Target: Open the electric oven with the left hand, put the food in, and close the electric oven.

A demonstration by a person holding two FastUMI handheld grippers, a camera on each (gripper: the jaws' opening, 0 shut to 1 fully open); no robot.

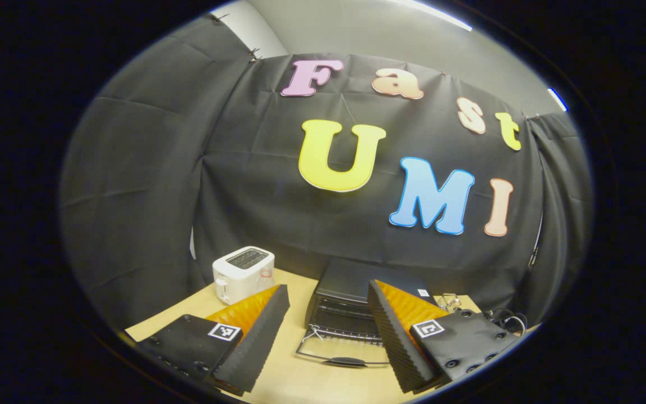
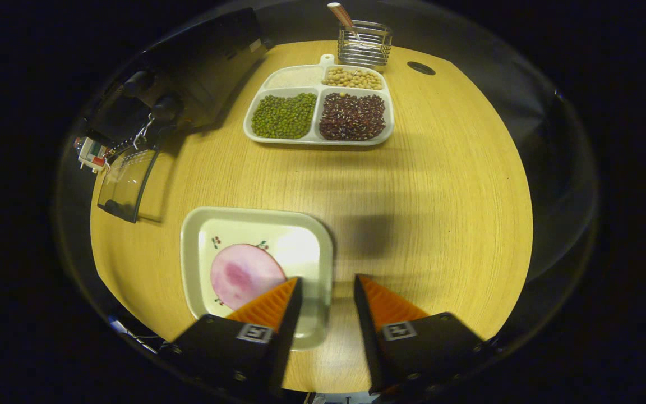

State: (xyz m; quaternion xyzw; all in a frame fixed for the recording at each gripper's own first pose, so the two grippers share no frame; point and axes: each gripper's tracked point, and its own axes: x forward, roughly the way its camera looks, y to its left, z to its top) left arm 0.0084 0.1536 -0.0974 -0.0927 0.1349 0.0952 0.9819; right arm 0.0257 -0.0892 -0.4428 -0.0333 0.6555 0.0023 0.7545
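So step 2, food pickup | oven (image 1: pixel 351 303) lower centre in left gripper view, door (image 1: pixel 340 353) down | left tongs (image 1: pixel 328 331) wide, empty | right tongs (image 2: pixel 326 292) wide over plate (image 2: pixel 255 224) rim, lower left | ham slice (image 2: pixel 244 275) on plate | next, likely: straddle rim, clamp.

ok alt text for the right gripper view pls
The open right gripper hovers over the edge of a square plate holding a pink slice of food on a wooden table, with the oven door open.
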